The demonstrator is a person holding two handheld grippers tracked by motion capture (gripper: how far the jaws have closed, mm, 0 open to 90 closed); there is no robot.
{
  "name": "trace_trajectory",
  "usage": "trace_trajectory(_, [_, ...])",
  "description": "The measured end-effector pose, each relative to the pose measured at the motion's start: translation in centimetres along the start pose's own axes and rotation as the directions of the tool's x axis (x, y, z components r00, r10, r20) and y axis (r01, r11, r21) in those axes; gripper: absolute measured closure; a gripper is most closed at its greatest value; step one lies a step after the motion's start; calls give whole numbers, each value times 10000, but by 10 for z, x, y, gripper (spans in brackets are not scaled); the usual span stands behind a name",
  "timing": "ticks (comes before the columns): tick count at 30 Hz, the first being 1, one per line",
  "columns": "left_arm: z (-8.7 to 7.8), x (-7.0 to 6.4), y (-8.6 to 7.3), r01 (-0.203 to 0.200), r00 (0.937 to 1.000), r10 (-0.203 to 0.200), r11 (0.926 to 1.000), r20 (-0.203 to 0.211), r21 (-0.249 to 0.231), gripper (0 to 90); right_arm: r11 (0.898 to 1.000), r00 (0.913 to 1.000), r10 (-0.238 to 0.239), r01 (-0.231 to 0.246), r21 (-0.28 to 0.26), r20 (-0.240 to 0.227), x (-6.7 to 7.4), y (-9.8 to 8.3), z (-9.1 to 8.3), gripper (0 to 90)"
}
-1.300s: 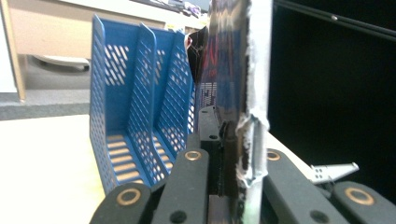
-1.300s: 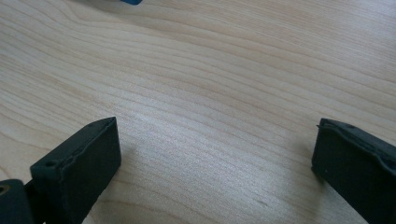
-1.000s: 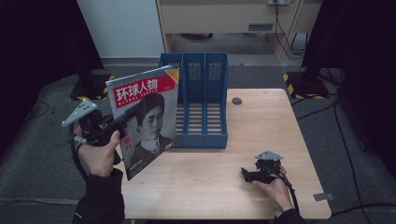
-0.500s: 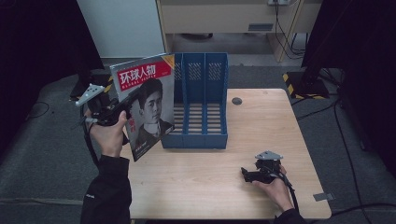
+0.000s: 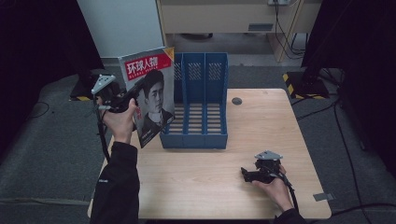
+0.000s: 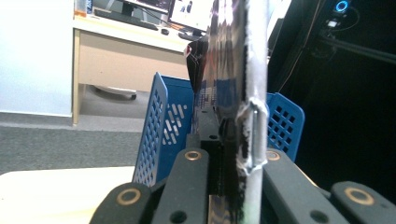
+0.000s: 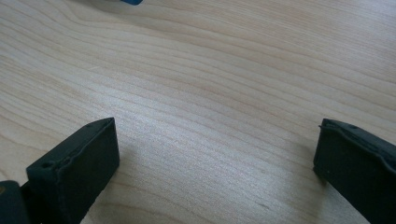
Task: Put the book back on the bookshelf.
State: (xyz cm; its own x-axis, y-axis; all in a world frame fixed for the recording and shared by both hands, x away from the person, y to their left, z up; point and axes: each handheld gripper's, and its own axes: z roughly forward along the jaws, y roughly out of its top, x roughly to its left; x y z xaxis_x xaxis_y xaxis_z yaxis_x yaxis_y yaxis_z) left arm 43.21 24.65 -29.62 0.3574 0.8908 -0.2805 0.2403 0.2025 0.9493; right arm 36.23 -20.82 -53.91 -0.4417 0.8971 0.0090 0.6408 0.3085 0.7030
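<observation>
A file rack (image 5: 201, 105) stands on the table (image 5: 280, 126), toward its far side. A magazine (image 5: 152, 100) is held upright just left of the rack's left wall. A small round disc (image 5: 236, 101) lies right of the rack. The right gripper (image 5: 247, 173) rests near the table's front edge.

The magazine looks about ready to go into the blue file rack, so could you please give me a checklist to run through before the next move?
1. Grip: left tool clamped on the magazine, spine edge between its jaws in the left gripper view. Ok.
2. Magazine upright: it stands on edge, cover facing the camera, slightly tilted. Ok.
3. Lined up over a slot: it hangs left of the file rack, not above any compartment. Not ok.
4. Slots free: the three compartments look empty. Ok.
5. Right tool out of the way: rests open on the table, well apart from the rack. Ok.
6. Lower edge clears the rack wall: cannot tell.
</observation>
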Motion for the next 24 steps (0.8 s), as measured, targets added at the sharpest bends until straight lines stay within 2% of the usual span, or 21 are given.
trace_trajectory(5, [14, 2, -4, 112, 9999, -113, 9998, -31, -155, 866, 10000, 10000, -1, 1, -4, 2, 0, 0, 0, 6])
trace_trajectory(9, [27, 3, -10, 143, 9998, -143, 9999, -106, -25, 866, 10000, 10000, 1, -1, -4, 1, 0, 0, 0, 6])
trace_trajectory(15, [43, 0, -18, -245, 9992, 241, 9996, -310, -139, 866, 10000, 10000, 0, 0, 0, 0, 0, 0, 0, 6])
trace_trajectory(24, [62, 2, -29, -416, 9982, 408, 9990, -434, -183, 866, 10000, 10000, -1, 1, -1, 2, 0, 0, 0, 6])
